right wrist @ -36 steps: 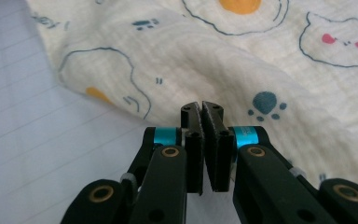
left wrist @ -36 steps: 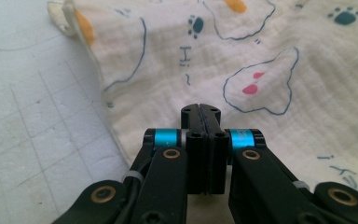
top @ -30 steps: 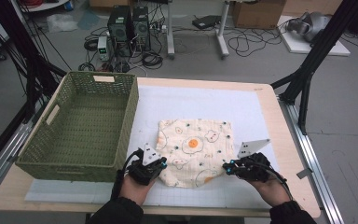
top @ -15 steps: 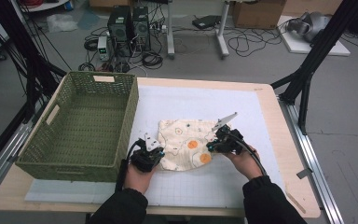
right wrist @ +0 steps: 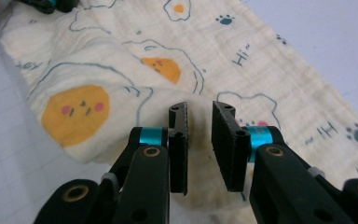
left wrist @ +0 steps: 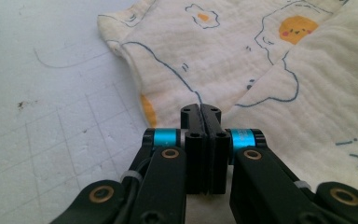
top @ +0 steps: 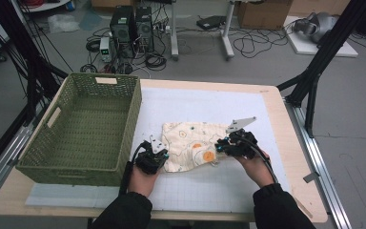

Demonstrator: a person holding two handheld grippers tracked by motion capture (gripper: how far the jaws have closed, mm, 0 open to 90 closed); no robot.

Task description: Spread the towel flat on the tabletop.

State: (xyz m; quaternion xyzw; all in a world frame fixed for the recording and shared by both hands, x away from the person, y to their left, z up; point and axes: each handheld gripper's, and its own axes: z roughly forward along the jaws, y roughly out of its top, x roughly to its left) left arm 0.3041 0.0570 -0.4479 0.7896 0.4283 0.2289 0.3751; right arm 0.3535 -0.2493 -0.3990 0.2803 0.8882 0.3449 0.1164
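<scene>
A cream cloth [top: 189, 137] printed with fried eggs lies crumpled on the white gridded mat [top: 209, 102], its near part folded over. My left gripper [top: 161, 157] sits at the cloth's left edge. In the left gripper view its jaws [left wrist: 200, 109] are pressed together, and the cloth [left wrist: 242, 56] gathers up to their tips. My right gripper [top: 220, 148] is at the cloth's right side. Its jaws [right wrist: 199, 109] have just been opening and stand a little apart above the cloth [right wrist: 121, 60], with nothing pinched between them.
A green woven basket [top: 136, 112] stands on the left of the table, close to my left hand. Bare mat stretches behind and to the right of the cloth. Computers and cables lie on the floor beyond the table's far edge.
My right gripper swept left and away from me, carrying the cloth's near right corner over the cloth, then parted its jaws. The left gripper shifted slightly forward. The cloth went from flat to bunched.
</scene>
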